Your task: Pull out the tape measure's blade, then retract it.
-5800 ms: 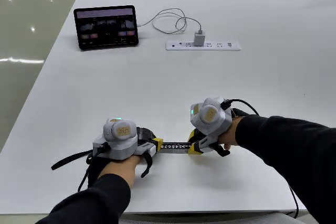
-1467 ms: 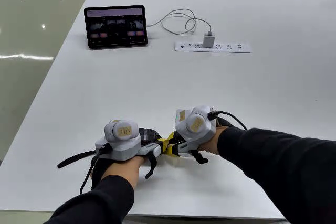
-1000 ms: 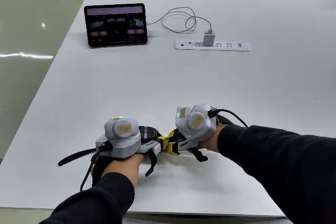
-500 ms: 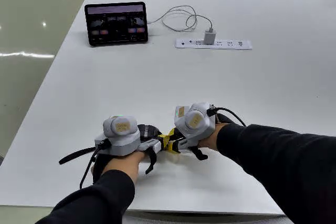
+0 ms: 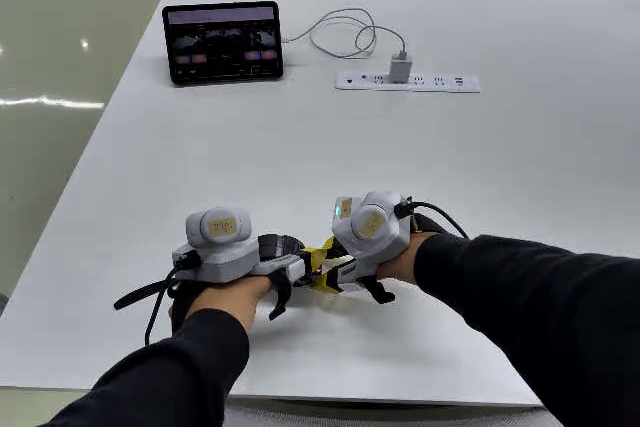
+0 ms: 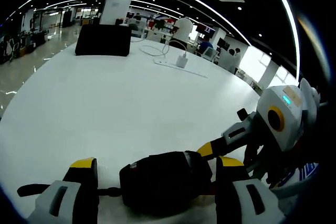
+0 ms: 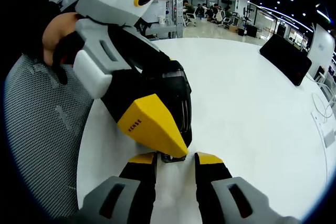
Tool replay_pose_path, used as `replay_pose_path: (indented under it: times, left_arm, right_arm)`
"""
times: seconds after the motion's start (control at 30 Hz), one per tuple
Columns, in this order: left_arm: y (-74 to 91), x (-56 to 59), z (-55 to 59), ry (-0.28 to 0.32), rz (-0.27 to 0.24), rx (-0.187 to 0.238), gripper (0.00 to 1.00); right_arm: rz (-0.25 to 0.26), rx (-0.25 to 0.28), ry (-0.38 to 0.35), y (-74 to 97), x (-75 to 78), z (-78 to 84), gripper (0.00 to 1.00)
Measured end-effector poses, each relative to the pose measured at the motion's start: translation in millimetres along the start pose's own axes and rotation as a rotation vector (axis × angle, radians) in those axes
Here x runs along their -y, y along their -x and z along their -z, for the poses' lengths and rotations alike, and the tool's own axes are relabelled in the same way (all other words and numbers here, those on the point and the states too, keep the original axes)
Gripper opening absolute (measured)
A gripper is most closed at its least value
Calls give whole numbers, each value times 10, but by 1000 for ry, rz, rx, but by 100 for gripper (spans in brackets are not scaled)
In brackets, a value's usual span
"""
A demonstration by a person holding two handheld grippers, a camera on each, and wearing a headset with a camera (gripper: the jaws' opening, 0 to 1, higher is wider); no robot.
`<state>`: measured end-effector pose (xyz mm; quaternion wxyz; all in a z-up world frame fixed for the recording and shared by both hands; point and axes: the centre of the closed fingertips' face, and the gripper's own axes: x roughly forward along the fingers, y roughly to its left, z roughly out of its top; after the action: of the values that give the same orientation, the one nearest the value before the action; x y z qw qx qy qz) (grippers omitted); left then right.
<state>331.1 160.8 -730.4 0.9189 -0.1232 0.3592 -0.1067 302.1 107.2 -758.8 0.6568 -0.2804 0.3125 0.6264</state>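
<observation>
Yellow-tipped jaws of the left gripper (image 6: 156, 162) stand spread on either side of the black tape measure (image 6: 165, 182). It lies on the white table (image 5: 300, 147), near the edge closest to the person. One jaw sits right against the case. On the other side a strip of bare tabletop shows between jaw and case, crossed by a thin black strap (image 6: 31, 189) running out from the case. From what I can see, the case is straddled rather than squeezed.

The right gripper (image 7: 176, 157) comes in from the opposite side, nose to nose with the left one. Its jaws stand close together with a narrow gap between them. A small dark tab (image 7: 170, 158) sits right at their tips, just beside the case and under the left gripper's yellow jaw tip. Whether they pinch that tab or merely flank it, I cannot tell.

Seen from the head view, the two grippers meet tip to tip over the tape measure. The left hand (image 5: 225, 299) and right hand (image 5: 400, 262) hold them, each in a dark sleeve.

Well apart from all this, toward the far side of the table, a tablet (image 5: 222, 42) stands propped with its screen lit. Beside it lies a white power strip (image 5: 430, 82) with a white charger (image 5: 400, 67) plugged into it. A white cable (image 5: 335, 35) loops from the charger toward the tablet.
</observation>
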Motion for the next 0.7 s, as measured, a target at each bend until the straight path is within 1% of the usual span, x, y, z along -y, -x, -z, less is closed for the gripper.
replay_pose_path:
  times: [0.07,0.1,0.13,0.2,0.27,0.33,0.47,0.53,0.6,0.63,0.7]
  left_arm:
    - [7,-24,-21,4,-1,11,94]
    - [6,-34,-14,8,-2,6,96]
    - [7,-41,-13,15,1,7,97]
    - [10,-32,-17,17,7,8,100]
    - [21,-14,-67,21,20,32,100]
    - [25,-34,-98,16,9,44,100]
    - [34,-36,-114,5,13,48,100]
    - [39,-41,-114,5,15,48,100]
    - [38,-30,-80,7,28,29,100]
    - [22,-7,-67,3,50,26,100]
    - [22,2,-29,-18,64,10,100]
  right_arm:
    - [0,-4,-7,10,6,16,27]
    - [-3,-2,-16,15,7,18,29]
    - [-5,2,-29,17,4,21,32]
    - [-7,-2,-32,19,-6,28,39]
    - [-16,0,-36,29,-25,27,41]
    - [-22,8,-56,36,-27,18,44]
    - [-19,9,-76,50,-15,12,49]
    - [-19,12,-80,55,-10,10,51]
    - [-14,11,-96,55,0,17,56]
    - [-10,8,-102,58,5,25,57]
    - [-3,6,-111,72,-2,32,59]
